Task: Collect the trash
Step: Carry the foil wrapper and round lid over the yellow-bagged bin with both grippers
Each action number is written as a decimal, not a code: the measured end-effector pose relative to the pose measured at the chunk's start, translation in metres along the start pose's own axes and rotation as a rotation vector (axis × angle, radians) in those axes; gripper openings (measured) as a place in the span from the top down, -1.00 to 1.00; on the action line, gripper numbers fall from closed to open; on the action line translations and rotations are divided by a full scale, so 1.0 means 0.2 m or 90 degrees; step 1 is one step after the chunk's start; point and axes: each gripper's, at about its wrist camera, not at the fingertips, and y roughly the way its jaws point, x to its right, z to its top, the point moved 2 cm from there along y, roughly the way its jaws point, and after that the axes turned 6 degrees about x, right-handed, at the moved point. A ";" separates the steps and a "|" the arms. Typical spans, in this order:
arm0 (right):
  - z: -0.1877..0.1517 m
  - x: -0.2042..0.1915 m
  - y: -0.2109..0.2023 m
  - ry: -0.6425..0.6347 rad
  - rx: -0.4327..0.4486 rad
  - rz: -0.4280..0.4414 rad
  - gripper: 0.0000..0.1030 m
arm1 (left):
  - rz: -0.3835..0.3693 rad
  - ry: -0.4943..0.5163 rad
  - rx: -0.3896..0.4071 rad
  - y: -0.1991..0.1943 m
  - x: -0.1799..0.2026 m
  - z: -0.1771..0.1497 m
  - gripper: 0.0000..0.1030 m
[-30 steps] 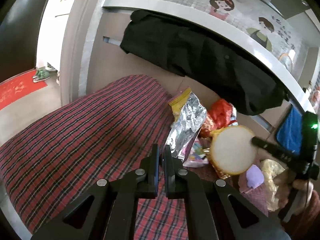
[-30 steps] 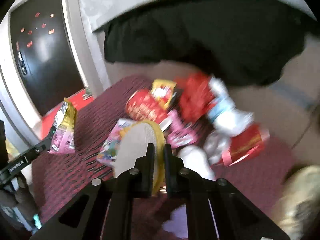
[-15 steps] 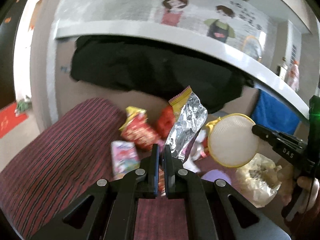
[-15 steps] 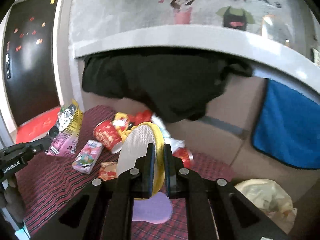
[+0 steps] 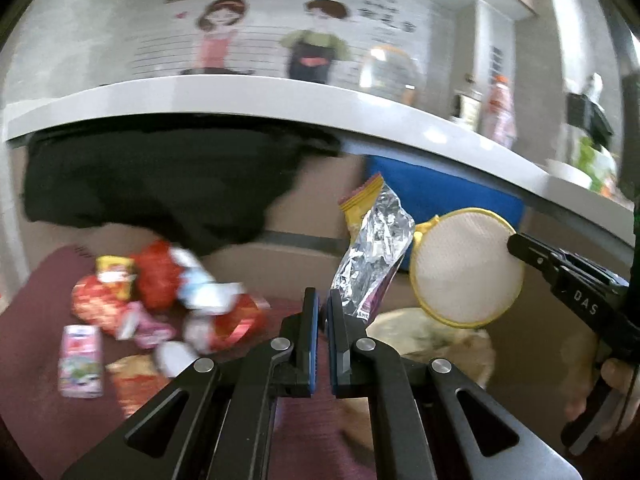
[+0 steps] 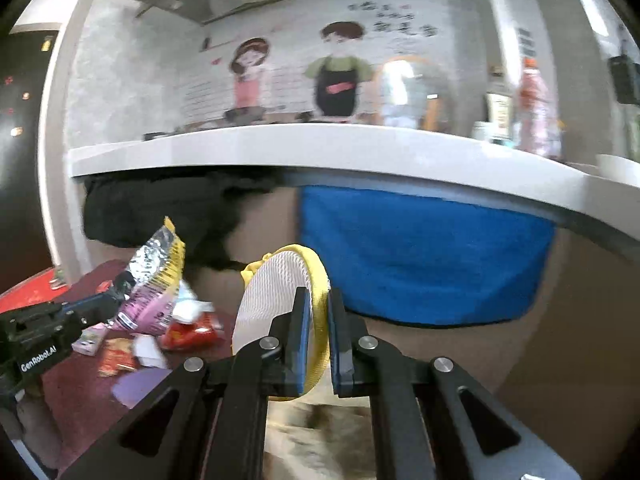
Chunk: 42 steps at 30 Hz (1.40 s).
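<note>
My left gripper [image 5: 322, 304] is shut on a crinkled silver foil wrapper [image 5: 372, 256] with a yellow top edge, held up in the air. The right wrist view shows the same left gripper [image 6: 114, 286] and wrapper [image 6: 156, 280] at the left. My right gripper [image 6: 318, 304] is shut on the yellow rim of a round white mesh disc [image 6: 268, 300]. In the left wrist view that disc [image 5: 466, 268] hangs at the right gripper's tip [image 5: 516, 240]. A blurred pile of red, pink and white wrappers [image 5: 160, 300] lies on the dark red plaid cloth [image 5: 36, 320], left of both grippers.
A pale crumpled plastic bag [image 5: 440, 344] sits below the held items. A white counter [image 5: 280, 100] runs across, with a black garment [image 5: 160, 184] and a blue towel [image 6: 420, 260] hanging under it. A purple piece [image 6: 136, 388] lies on the cloth. A hand [image 5: 616, 376] grips the right tool.
Both grippers have swung to the right and risen, each still holding its item. The trash pile has slid to the left of both views, and the blue towel and plastic bag have come in.
</note>
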 end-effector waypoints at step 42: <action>-0.42 0.40 0.14 0.045 -0.056 -0.073 0.86 | -0.056 0.031 -0.095 0.51 0.42 -0.29 0.92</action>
